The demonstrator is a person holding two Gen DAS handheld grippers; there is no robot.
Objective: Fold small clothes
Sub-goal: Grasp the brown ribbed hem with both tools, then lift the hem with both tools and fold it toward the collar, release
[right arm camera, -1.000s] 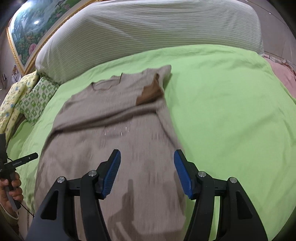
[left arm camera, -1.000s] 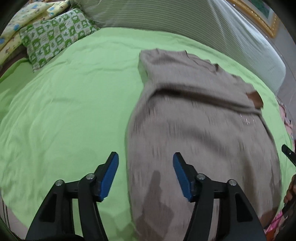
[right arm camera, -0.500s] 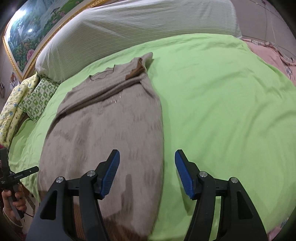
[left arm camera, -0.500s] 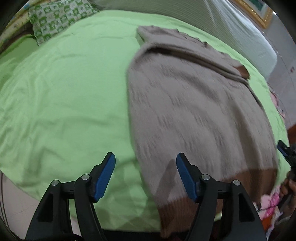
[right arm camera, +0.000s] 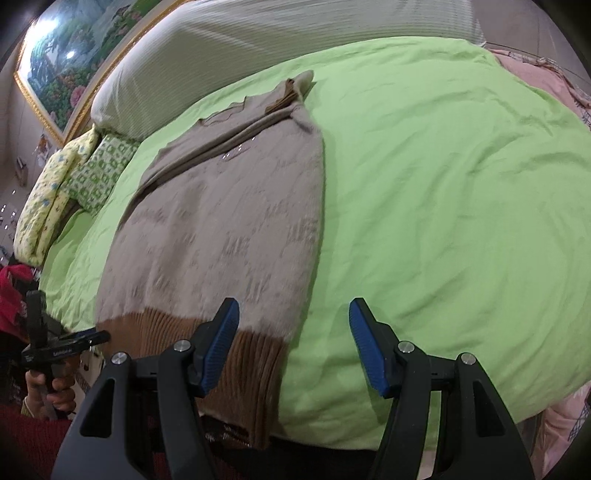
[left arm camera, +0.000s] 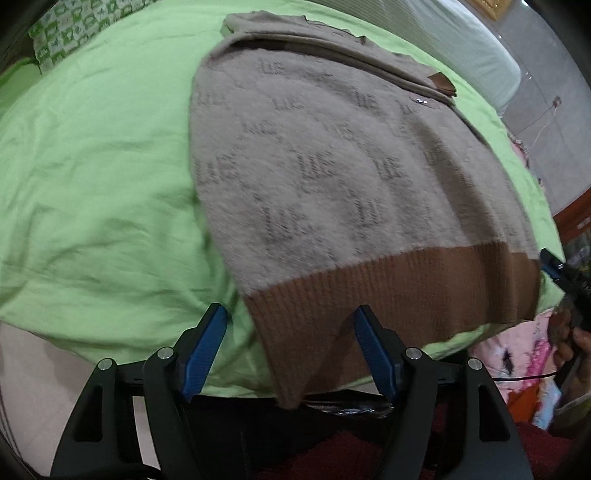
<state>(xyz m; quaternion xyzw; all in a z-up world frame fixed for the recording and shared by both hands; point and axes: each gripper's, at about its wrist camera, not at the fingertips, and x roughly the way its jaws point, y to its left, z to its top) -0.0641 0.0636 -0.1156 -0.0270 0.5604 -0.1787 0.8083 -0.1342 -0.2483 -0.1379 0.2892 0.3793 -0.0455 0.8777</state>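
From your left wrist view, your left gripper (left arm camera: 288, 345) has drawn back toward the foot of the bed since a second ago: the brown ribbed hem (left arm camera: 388, 295), unseen then, now fills the 6 o'clock part. Its jaws have just been opening and stand spread, the hem's left corner hanging between them, untouched by either pad. One sweater (left arm camera: 332, 166) lies flat on the green bedsheet (left arm camera: 92, 184), long axis running from hem at 6 o'clock to neckline at 12 o'clock. One checked pillow (left arm camera: 70, 33) sits at 10 o'clock.

From your right wrist view, your right gripper (right arm camera: 293, 345) has likewise pulled back, so the hem (right arm camera: 236, 365) has come into sight. Jaws spread, the left pad over the hem's right corner, the right pad over bare bedsheet (right arm camera: 443, 184). One sweater (right arm camera: 229, 221), neckline toward 11 o'clock. Two pillows at 9 o'clock: one yellow (right arm camera: 48, 195), one checked (right arm camera: 99, 170). Your left hand (right arm camera: 51, 391) shows at 8 o'clock.
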